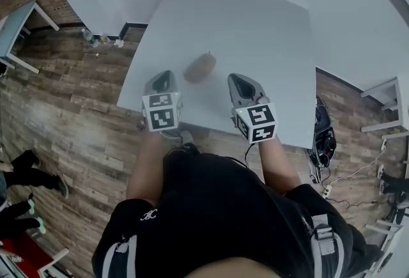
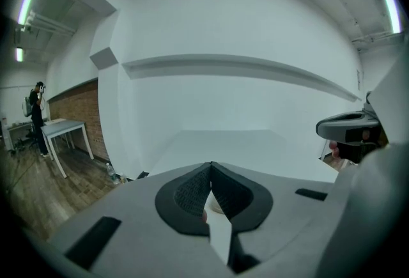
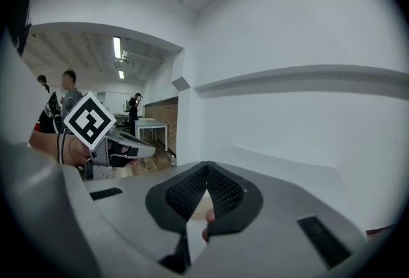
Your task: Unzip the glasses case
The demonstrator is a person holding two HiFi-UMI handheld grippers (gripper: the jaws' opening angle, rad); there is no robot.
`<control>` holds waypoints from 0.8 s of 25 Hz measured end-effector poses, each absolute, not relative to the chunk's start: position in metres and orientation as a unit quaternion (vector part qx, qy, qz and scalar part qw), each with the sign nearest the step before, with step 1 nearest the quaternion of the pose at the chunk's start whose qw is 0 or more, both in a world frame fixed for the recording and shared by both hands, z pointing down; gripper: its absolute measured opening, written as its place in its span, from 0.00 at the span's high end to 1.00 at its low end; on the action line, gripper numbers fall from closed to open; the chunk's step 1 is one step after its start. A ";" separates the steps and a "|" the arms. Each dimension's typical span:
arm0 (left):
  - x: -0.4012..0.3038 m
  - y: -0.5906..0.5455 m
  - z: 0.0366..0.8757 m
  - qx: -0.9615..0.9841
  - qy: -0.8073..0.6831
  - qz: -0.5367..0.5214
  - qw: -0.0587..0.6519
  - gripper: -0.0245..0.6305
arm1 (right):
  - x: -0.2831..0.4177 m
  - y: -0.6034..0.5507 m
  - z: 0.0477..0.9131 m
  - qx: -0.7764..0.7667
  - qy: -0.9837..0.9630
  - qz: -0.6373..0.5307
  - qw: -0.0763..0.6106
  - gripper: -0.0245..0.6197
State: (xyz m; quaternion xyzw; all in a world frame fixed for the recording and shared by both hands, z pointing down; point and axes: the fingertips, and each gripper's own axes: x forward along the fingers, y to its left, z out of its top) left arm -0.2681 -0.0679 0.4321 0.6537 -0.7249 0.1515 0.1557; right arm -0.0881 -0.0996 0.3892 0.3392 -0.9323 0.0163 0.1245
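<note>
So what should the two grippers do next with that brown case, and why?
Probably open the jaws, ready to take hold of the glasses case. The left gripper and the right gripper are both shut and empty. They sit on either side of the case, not touching it.

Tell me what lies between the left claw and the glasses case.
Nothing but bare white table; the head view shows that stretch clear between the left claw and the glasses case.
</note>
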 end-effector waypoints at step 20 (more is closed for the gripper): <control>-0.283 -0.207 0.590 0.793 -0.458 0.292 0.275 0.77 | -0.117 -0.195 0.468 0.442 -0.857 0.075 0.255 0.95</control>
